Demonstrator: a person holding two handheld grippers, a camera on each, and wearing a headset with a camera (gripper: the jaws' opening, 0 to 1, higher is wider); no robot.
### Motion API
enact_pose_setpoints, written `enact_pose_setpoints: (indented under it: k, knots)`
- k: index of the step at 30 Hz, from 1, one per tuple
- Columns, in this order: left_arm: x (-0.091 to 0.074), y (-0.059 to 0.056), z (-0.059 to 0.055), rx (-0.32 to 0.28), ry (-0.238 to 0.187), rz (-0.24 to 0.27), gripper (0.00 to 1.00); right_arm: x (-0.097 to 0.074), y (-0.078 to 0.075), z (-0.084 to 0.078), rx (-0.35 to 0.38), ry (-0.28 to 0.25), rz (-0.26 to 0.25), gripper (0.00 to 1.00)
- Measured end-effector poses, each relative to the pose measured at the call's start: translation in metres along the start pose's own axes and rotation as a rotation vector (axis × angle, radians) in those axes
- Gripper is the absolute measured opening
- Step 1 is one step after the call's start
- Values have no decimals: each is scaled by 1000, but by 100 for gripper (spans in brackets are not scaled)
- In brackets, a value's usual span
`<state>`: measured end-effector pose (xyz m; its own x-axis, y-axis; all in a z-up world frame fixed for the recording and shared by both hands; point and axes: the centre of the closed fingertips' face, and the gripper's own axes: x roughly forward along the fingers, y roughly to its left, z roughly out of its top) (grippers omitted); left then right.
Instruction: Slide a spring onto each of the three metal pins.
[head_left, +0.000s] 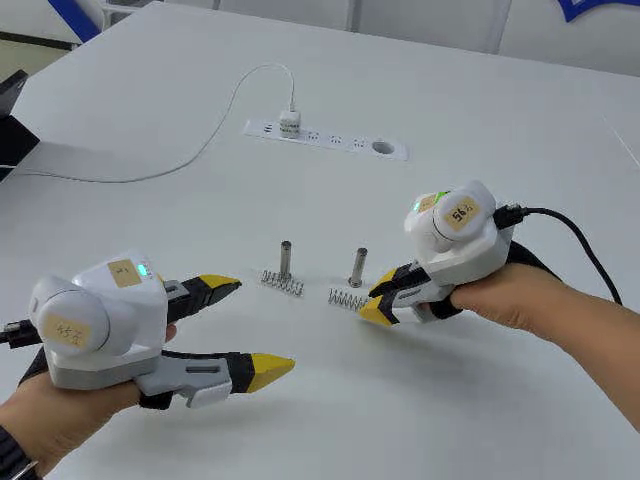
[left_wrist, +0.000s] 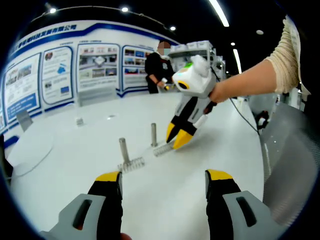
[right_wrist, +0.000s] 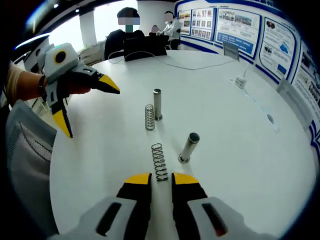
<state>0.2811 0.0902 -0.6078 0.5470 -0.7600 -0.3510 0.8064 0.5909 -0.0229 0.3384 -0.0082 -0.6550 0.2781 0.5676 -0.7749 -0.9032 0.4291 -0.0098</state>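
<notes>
While L gripper (head_left: 262, 325) hovers w/ fingers wide apart & empty, R gripper (head_left: 370, 303) has fingers slightly parted at end of spring (head_left: 347, 298), lying on worktop (head_left: 450, 400) beside pin (head_left: 358, 267).

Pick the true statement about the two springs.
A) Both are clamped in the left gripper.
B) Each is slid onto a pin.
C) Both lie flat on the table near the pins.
C: both lie flat on the table, one spring at the foot of one pin, the other spring near the other pin; both pins stand bare.
</notes>
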Motion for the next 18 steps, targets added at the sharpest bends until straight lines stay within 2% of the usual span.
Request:
enact_pose_setpoints:
  k: [18]
  knots:
    - [2, 0, -1, 2, 3, -4, 67, 6, -1, -2, -1, 15, 4, 12]
